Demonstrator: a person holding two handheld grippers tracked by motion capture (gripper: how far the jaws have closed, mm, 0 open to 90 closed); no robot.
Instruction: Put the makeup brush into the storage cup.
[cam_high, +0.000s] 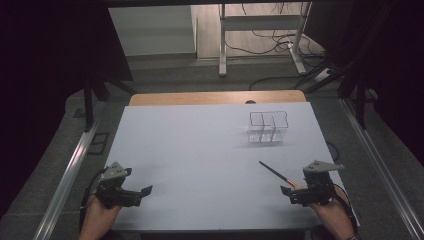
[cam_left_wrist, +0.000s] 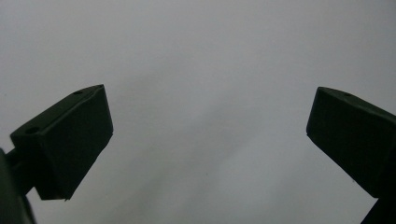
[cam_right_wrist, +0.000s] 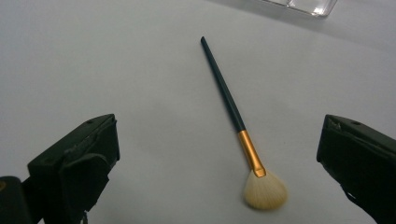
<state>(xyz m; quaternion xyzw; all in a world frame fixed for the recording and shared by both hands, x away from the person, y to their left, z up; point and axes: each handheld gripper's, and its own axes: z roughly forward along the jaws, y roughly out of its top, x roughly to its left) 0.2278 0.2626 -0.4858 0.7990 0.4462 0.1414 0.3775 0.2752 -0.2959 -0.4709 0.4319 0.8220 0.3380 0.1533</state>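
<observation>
Brush (cam_right_wrist: 236, 119) lies flat on the table (cam_high: 200, 150), in front of the clear divided organizer (cam_high: 268, 127). Right tool (cam_high: 291, 193) just beside its bristles, jaws wide, empty. Left tool (cam_high: 142, 192) well apart, jaws wide, empty.

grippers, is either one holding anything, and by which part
Nothing is held. The left gripper and right gripper are open; the brush lies loose on the table.

I see a matt, smooth white table (cam_high: 200, 165). On it a clear glossy plastic organizer (cam_high: 268, 127), and nearer me from it a brush (cam_right_wrist: 238, 126): dark glossy handle, gold metal-looking ferrule, soft pale bristles (fluffy). My gripper jaws look matt black plastic.
</observation>
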